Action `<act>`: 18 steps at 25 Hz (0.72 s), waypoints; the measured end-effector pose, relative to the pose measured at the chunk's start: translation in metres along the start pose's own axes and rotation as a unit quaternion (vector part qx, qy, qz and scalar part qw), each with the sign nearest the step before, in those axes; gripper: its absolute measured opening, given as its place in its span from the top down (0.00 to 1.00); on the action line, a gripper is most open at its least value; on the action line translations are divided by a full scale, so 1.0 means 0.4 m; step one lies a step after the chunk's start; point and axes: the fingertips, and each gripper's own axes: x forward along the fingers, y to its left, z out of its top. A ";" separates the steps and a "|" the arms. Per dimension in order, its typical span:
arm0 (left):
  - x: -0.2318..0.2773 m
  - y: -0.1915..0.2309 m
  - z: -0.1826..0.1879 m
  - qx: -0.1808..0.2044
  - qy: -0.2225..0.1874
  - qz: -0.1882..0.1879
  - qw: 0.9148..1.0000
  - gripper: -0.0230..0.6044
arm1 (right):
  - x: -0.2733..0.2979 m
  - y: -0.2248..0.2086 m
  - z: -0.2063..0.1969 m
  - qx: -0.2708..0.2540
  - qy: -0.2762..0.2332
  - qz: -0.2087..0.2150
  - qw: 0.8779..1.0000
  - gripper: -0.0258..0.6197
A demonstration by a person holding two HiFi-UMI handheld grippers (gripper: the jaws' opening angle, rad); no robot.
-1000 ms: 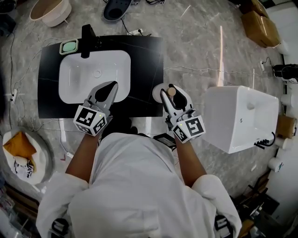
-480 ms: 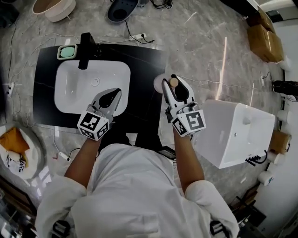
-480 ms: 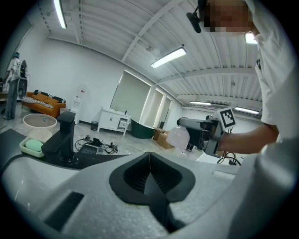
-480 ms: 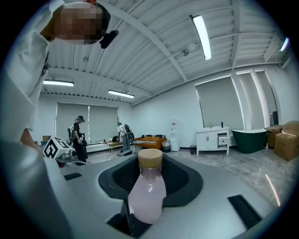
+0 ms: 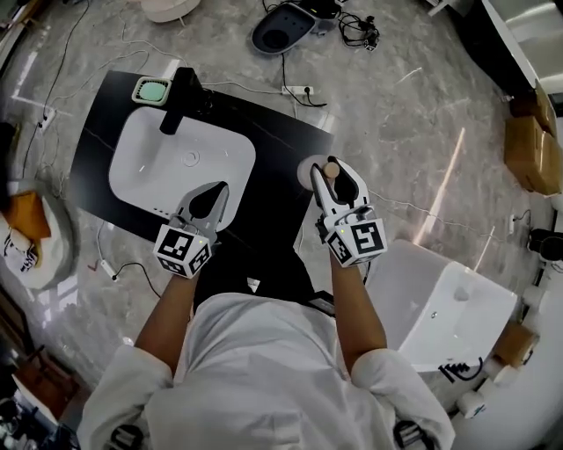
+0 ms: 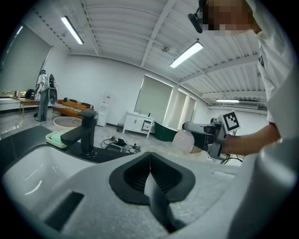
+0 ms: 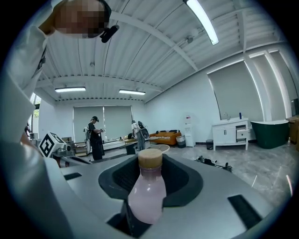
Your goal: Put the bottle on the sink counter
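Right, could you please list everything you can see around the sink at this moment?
sink counter: one, black, on the marble floor
basin: one, white, set in the counter
faucet: one, black, at the basin's far edge
soap dish: one, pale with green soap, beside the faucet
bottle: one, pinkish with tan cap, near the counter's right edge
white fixture: one, on the floor, right
cardboard boxes: two, brown, far right
cables: several, dark, floor beyond the counter
left gripper: one, grey, shut and empty, over the basin's near edge
right gripper: one, grey, shut on the bottle
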 end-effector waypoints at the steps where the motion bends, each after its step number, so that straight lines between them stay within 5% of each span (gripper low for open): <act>1: 0.003 0.007 -0.005 -0.003 -0.002 0.009 1.000 0.94 | 0.011 -0.008 -0.002 -0.002 0.000 0.004 1.000 0.73; 18: 0.185 -0.017 -0.063 0.006 0.002 -0.015 1.000 0.94 | 0.158 -0.144 -0.110 -0.023 -0.001 -0.012 1.000 0.73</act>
